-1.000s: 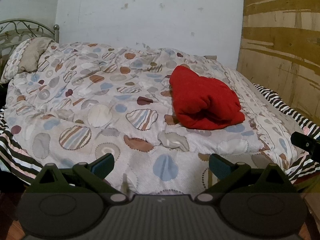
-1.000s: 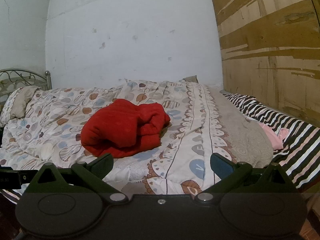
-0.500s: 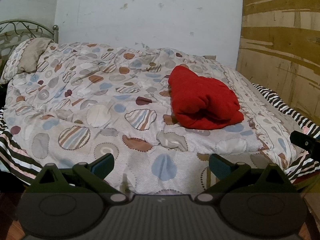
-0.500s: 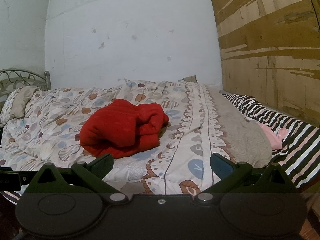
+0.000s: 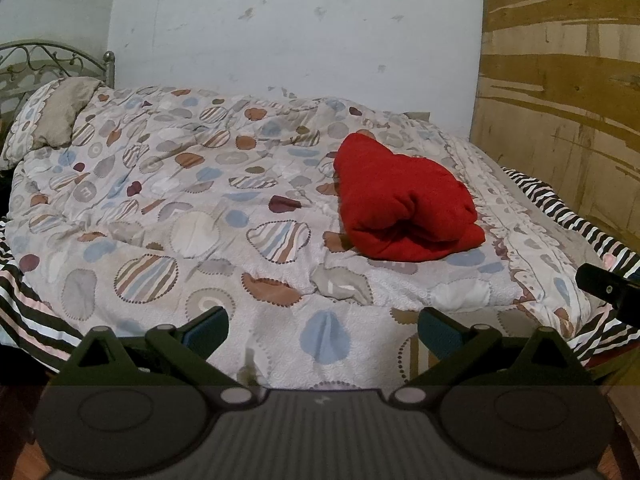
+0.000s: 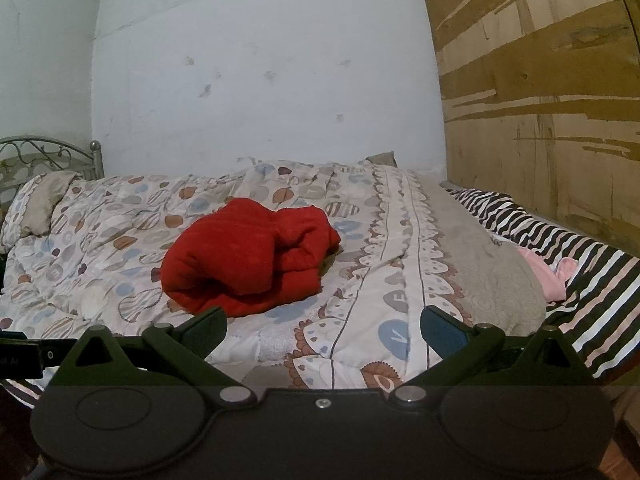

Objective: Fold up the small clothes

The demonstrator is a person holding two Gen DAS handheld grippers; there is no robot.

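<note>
A red garment point(image 5: 404, 204) lies folded in a thick bundle on the patterned quilt point(image 5: 192, 216) of a bed; it also shows in the right wrist view point(image 6: 248, 256). My left gripper point(image 5: 323, 326) is open and empty, held back over the near edge of the bed, well short of the garment. My right gripper point(image 6: 323, 326) is open and empty too, at the near edge, with the garment ahead and to its left. The right gripper's body shows at the right edge of the left wrist view point(image 5: 608, 288).
A pillow point(image 5: 56, 120) and metal headboard point(image 5: 36, 64) are at the far left. A plywood wall point(image 6: 540, 100) stands on the right. A striped sheet point(image 6: 592, 280) with a pink garment point(image 6: 544, 276) lies at the right of the bed.
Both grippers have drifted very slightly; the view has shifted a little. The red garment has not moved.
</note>
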